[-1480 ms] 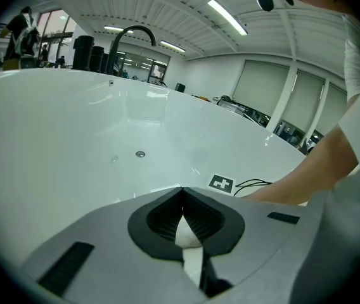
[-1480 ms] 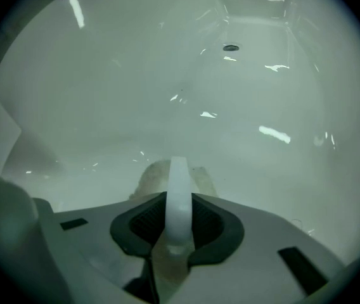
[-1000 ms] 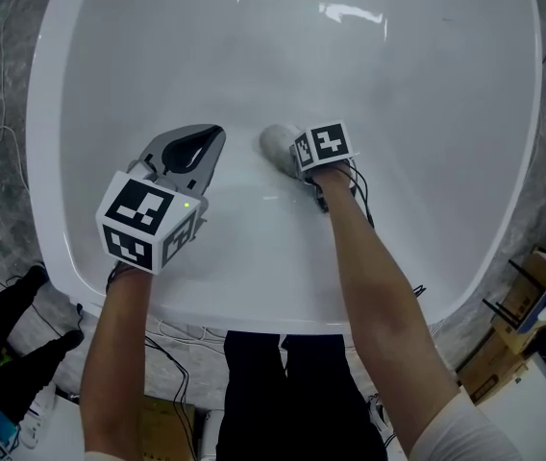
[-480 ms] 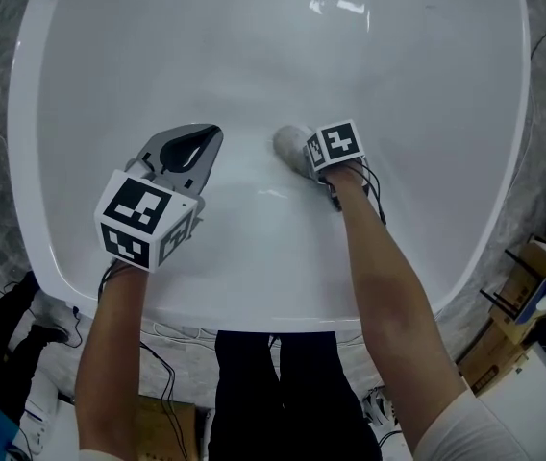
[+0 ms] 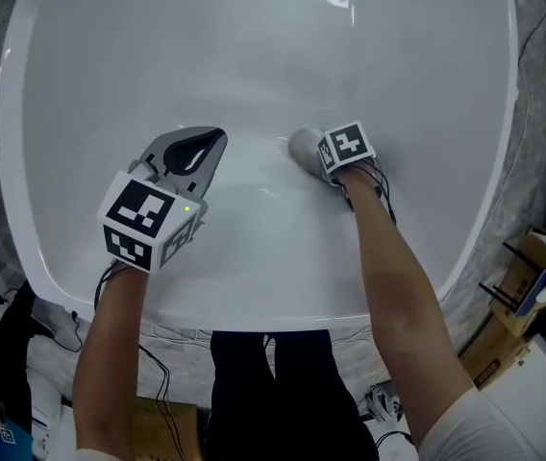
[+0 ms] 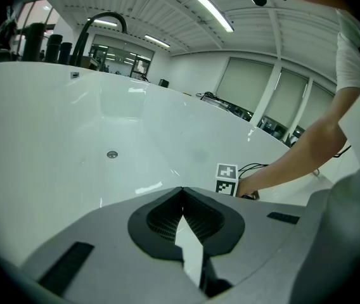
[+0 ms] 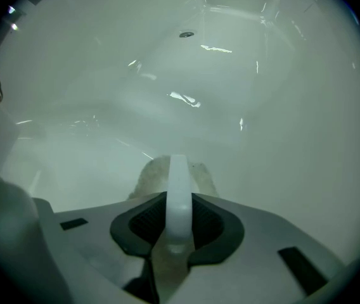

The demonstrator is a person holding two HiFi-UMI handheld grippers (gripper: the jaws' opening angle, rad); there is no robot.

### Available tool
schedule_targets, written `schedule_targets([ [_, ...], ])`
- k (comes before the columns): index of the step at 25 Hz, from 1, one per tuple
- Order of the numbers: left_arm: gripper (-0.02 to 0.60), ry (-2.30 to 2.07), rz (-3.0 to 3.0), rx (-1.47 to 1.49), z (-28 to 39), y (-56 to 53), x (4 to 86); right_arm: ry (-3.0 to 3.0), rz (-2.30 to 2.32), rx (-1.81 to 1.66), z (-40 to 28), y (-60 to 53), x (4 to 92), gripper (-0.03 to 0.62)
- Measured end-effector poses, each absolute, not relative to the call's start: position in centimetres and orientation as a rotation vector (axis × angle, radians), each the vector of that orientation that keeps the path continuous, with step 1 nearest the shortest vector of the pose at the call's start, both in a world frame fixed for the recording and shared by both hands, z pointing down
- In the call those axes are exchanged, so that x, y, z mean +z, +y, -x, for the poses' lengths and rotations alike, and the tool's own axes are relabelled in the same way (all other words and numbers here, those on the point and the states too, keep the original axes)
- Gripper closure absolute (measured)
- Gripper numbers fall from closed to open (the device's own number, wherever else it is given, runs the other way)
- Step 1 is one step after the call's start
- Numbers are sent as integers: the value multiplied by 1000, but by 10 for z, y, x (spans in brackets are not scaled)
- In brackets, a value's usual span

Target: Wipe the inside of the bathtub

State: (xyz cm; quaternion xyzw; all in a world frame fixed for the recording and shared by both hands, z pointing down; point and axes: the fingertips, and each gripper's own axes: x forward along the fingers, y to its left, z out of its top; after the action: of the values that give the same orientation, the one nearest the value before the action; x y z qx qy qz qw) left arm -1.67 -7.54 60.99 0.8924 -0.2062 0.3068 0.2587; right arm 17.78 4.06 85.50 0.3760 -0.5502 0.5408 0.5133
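The white bathtub [image 5: 81, 75] fills the head view. My right gripper [image 5: 317, 152] is low on the tub floor, right of the middle, shut on a white-handled cleaning pad [image 5: 302, 145]. In the right gripper view the white handle [image 7: 179, 189] runs between the jaws, and the off-white pad [image 7: 151, 173] presses against the tub surface [image 7: 275, 119] just past the tips. My left gripper [image 5: 196, 150] hovers above the tub floor to the left, its jaws shut with nothing in them. From the left gripper view [image 6: 181, 190] I see the right gripper's marker cube [image 6: 226, 177] and the arm.
A round metal fitting [image 6: 111, 154] sits on the tub wall, and a black faucet [image 6: 97, 23] arches over the rim. Another round fitting [image 7: 186, 35] shows far ahead of the right gripper. Cables [image 5: 162, 373] and a cardboard box [image 5: 534, 291] lie on the floor beside the tub.
My right gripper has slid the pad a little to the right across the tub floor. The left gripper has stayed where it was.
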Motion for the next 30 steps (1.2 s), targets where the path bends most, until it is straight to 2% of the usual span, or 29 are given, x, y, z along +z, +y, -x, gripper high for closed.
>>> schedule_targets([
  [10,569,-523,-2418,837,-2,-61,607,-1293,-817,1215,-192,54,841,496],
  [30,569,-549,-2403,859,4,-51,582,-1307,-797,1374,-196,81,779,496],
])
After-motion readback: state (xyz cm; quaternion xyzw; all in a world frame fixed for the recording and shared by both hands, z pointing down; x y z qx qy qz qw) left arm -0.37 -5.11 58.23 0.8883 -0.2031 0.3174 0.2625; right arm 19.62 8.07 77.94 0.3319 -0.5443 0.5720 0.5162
